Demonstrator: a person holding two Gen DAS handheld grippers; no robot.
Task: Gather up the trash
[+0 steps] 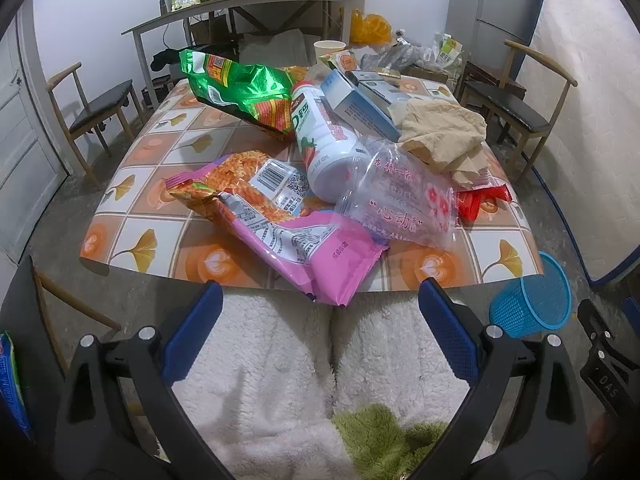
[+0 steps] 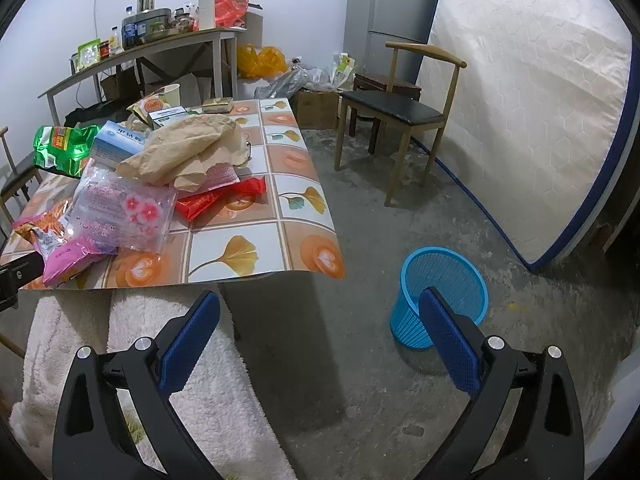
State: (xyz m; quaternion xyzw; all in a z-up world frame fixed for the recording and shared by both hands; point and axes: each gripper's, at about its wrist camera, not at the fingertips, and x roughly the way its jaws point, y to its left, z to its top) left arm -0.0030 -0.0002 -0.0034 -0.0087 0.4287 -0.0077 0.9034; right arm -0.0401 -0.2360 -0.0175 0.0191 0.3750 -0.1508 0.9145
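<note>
Both grippers, left (image 1: 320, 320) and right (image 2: 320, 320), have fingers spread wide and empty; take the overhanging pink packet (image 1: 320, 256) at the worktop's (image 1: 132, 240) near edge first, then the blue basket (image 2: 440, 292).

Chair (image 2: 404, 114) by mattress (image 2: 532, 120) & fridge (image 2: 394, 8); cluttered side table (image 2: 132, 56) at back wall.

We see a dim, cool indoor light in both views. Glare sits on the green foil bag (image 1: 244, 88) at eleven o'clock and on the clear bag (image 1: 400, 196). The worktop (image 2: 256, 240) casts a soft shadow on the floor toward six o'clock. Fisheye bending curves straight lines, with black corners; focus stays fairly sharp.
</note>
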